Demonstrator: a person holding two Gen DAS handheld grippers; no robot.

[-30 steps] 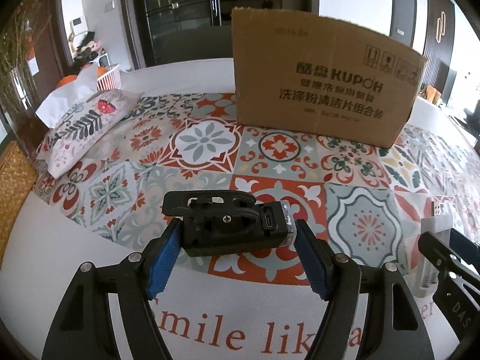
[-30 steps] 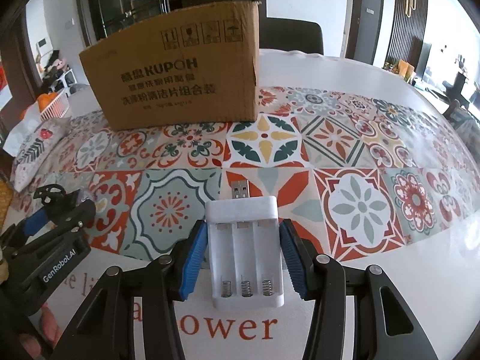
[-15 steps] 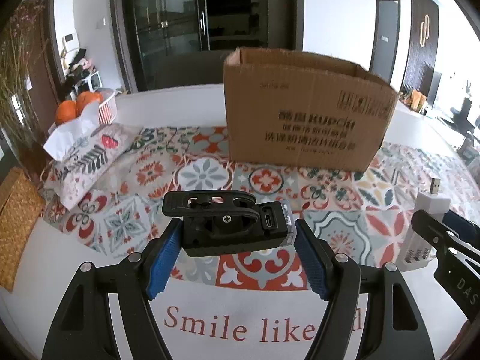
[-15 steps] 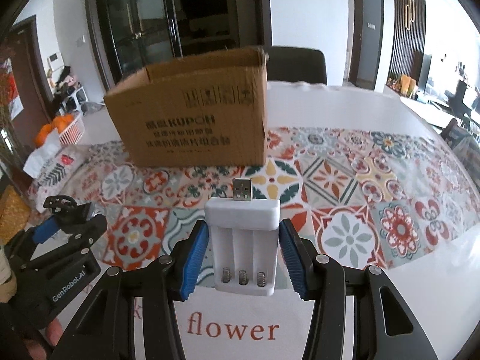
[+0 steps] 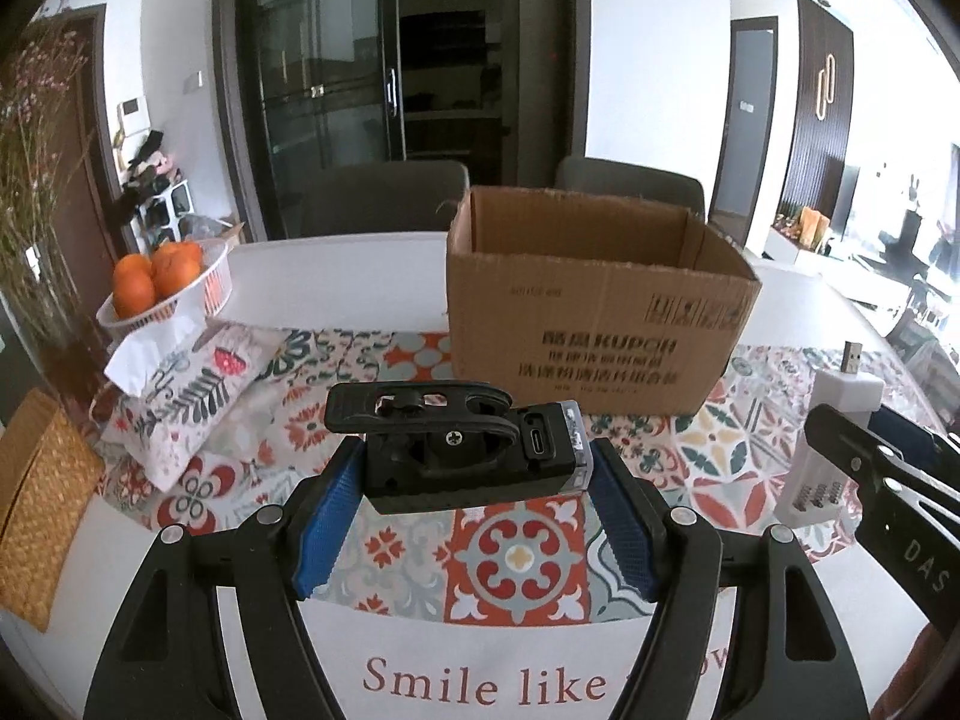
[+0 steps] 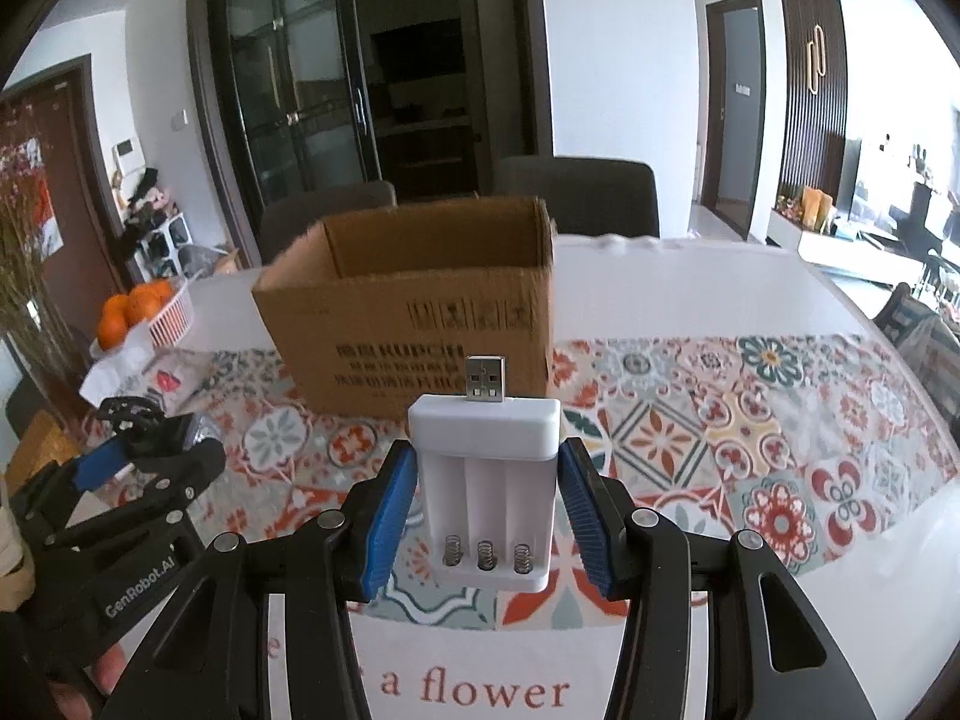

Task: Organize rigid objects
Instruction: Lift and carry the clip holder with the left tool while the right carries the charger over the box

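My left gripper (image 5: 474,498) is shut on a black bike light with a strap mount (image 5: 462,456) and holds it above the patterned tablecloth. My right gripper (image 6: 489,498) is shut on a white USB battery charger (image 6: 486,480), plug pointing forward, also held above the table. The charger also shows at the right of the left wrist view (image 5: 828,444). An open brown cardboard box (image 5: 594,312) stands ahead of both grippers; in the right wrist view the box (image 6: 420,312) is straight ahead. The left gripper shows in the right wrist view (image 6: 138,462) at the left.
A white basket of oranges (image 5: 162,288) and a patterned tissue pouch (image 5: 192,396) sit at the left. A woven mat (image 5: 42,498) lies at the far left edge. Two grey chairs (image 5: 384,198) stand behind the table.
Both grippers have risen with their objects still held. The box now looks lower and farther, and its open top and inside walls have come into view.
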